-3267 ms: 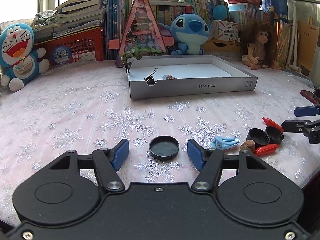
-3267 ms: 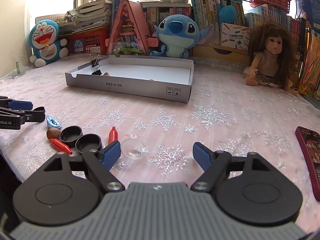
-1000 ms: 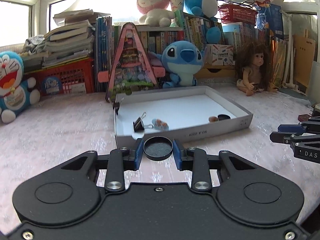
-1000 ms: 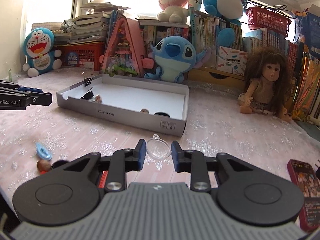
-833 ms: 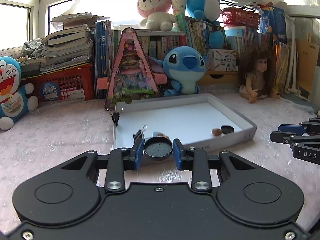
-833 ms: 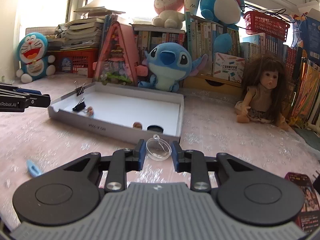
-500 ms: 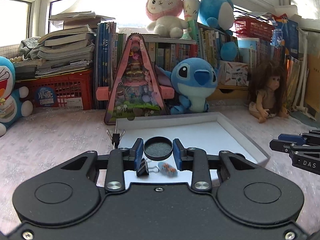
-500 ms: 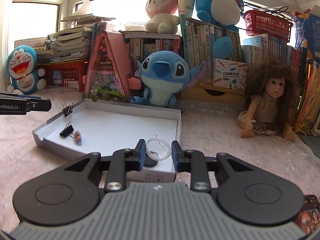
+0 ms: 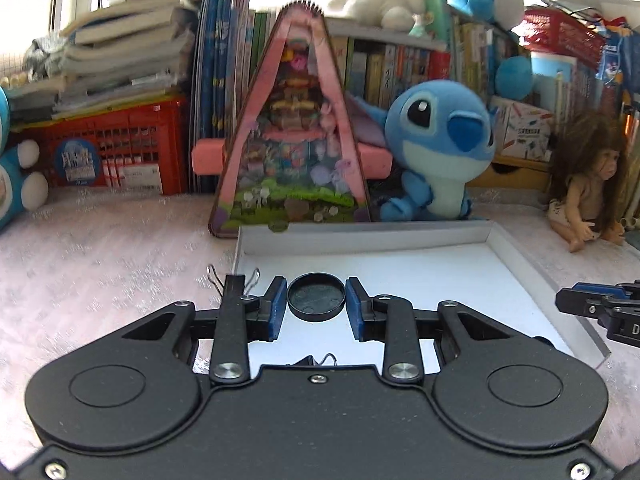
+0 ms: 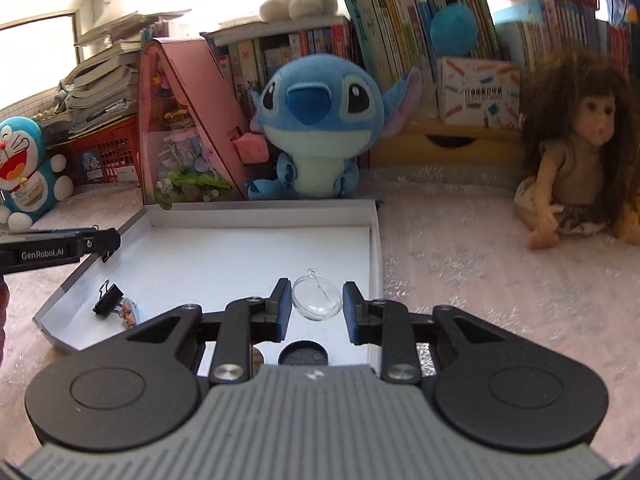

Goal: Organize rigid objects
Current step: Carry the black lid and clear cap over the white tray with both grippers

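Observation:
My left gripper point(image 9: 316, 306) is shut on a round black lid point(image 9: 316, 297) and holds it above the white floor of the shallow grey box point(image 9: 360, 232). My right gripper point(image 10: 316, 310) is shut on a clear plastic half-shell point(image 10: 317, 295), over the right part of the same box point(image 10: 264, 210). Below it on the box floor lie another black lid point(image 10: 303, 354) and a small brown piece point(image 10: 257, 358). A black binder clip point(image 10: 108, 294) and a little beaded item point(image 10: 129, 310) lie at the box's left. The left gripper's finger point(image 10: 60, 250) shows at the left edge of the right wrist view.
A pink triangular toy house point(image 9: 292, 140), a blue plush point(image 9: 440, 156) and a doll point(image 10: 576, 152) stand behind the box. A red crate point(image 9: 108, 152), stacked books and shelves line the back. A binder clip point(image 9: 234, 280) is clipped on the box's left wall.
Both grippers have carried their objects forward from the near side of the box to above its floor. Both grips stayed shut.

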{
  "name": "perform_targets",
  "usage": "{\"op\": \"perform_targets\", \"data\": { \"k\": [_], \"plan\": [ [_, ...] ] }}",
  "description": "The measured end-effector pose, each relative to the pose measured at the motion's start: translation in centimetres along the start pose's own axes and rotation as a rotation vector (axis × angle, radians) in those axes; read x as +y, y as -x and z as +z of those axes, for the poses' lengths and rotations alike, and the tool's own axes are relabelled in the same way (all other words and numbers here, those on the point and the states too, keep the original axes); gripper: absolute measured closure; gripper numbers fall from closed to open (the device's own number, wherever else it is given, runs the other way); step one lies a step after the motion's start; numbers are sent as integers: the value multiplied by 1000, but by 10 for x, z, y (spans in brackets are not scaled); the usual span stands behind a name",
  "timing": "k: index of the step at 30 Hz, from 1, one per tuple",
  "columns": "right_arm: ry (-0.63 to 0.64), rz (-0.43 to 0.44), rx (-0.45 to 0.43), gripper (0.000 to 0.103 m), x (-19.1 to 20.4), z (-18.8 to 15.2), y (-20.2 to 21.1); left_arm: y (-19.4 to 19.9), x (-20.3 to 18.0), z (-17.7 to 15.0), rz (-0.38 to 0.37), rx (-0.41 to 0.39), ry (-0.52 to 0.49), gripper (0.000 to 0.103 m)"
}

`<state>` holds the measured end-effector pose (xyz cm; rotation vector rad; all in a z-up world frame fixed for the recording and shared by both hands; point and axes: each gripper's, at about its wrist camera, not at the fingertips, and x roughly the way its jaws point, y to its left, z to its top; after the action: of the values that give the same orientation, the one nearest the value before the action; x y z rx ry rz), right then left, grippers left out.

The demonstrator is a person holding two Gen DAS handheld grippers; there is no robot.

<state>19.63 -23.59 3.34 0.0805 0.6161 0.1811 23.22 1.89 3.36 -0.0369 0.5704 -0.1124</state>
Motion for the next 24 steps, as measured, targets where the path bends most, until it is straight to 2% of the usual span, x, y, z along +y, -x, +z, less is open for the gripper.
{"op": "perform_targets", "data": {
  "k": [7,24],
  "plan": [
    [-76,6,64,70,-8,2,-24,-17,-8,-7,14,41,-44,73],
    [-4,-31,93,70,3,-1,-38,-37,-11,-14,38,80,-54,73]
  ]
}}
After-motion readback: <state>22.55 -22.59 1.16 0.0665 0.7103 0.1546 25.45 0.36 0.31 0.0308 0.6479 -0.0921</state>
